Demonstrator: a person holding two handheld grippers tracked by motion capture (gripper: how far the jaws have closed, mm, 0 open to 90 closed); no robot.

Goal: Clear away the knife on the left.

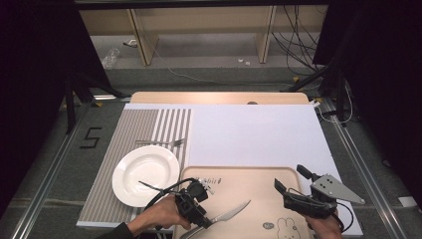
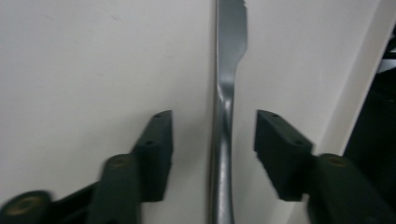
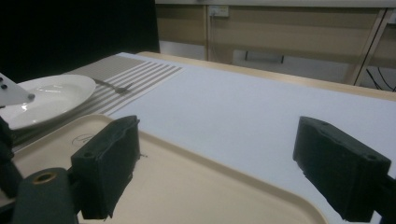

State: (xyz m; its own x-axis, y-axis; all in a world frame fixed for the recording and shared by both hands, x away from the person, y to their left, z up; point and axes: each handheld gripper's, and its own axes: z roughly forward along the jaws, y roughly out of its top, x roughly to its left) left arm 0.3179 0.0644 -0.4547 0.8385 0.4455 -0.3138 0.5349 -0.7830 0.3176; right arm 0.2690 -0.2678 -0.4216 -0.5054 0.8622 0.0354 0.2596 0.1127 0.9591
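Observation:
A silver knife [image 1: 230,213] lies on the beige tray [image 1: 249,175], blade pointing to the far right. My left gripper [image 1: 204,221] hangs over its handle end at the tray's near left. In the left gripper view the knife [image 2: 229,70] runs up between the two black jaws of that gripper [image 2: 212,126], which stand open on either side without touching it. My right gripper [image 1: 290,178] is open over the tray's right part, with nothing between its jaws [image 3: 215,135] and the tray [image 3: 187,186] below.
A white plate [image 1: 145,175] sits on a grey striped placemat [image 1: 134,124] left of the tray, with a fork [image 1: 161,143] just beyond it. A white mat [image 1: 249,129] covers the table behind the tray. A rabbit drawing [image 1: 287,224] marks the tray's near right.

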